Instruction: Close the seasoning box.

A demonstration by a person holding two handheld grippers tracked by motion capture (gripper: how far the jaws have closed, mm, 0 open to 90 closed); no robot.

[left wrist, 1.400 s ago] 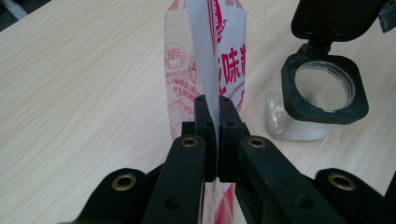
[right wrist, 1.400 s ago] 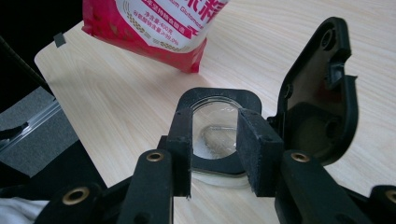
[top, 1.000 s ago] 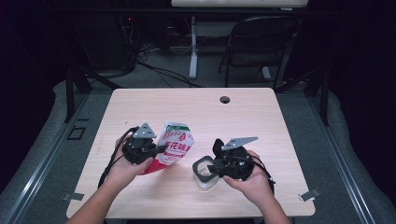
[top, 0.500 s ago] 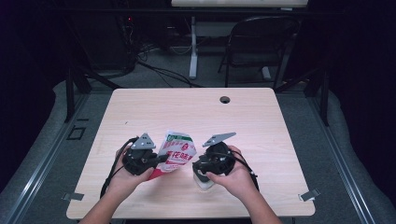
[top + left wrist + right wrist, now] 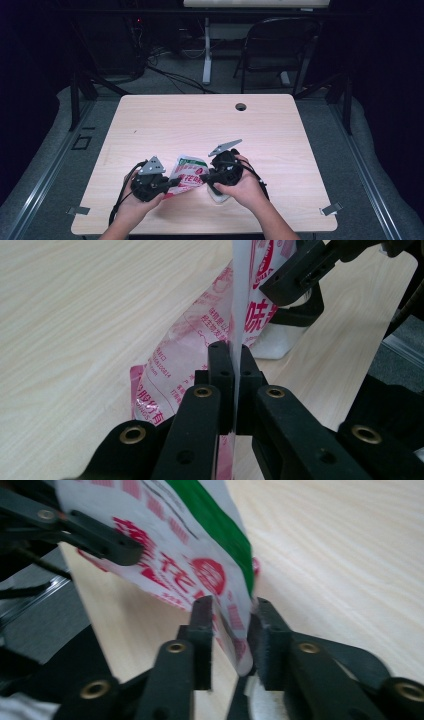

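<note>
Pale wood table [image 5: 280, 130] lies under your hands, near its front edge. Your left gripper [image 5: 172, 183] is clamped tight on the left edge of the red-and-white snack pouch [image 5: 189, 172]. Right of it, your right gripper [image 5: 204, 176] has just been closing, its jaws straddling the pouch's other edge with a gap showing.

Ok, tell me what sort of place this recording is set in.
Probably a lab or studio workspace set up for recording, not a home. A bare wooden table with a cable hole stands on grey carpet, cables run across the floor behind it, and a folding chair waits in a dark background.
</note>
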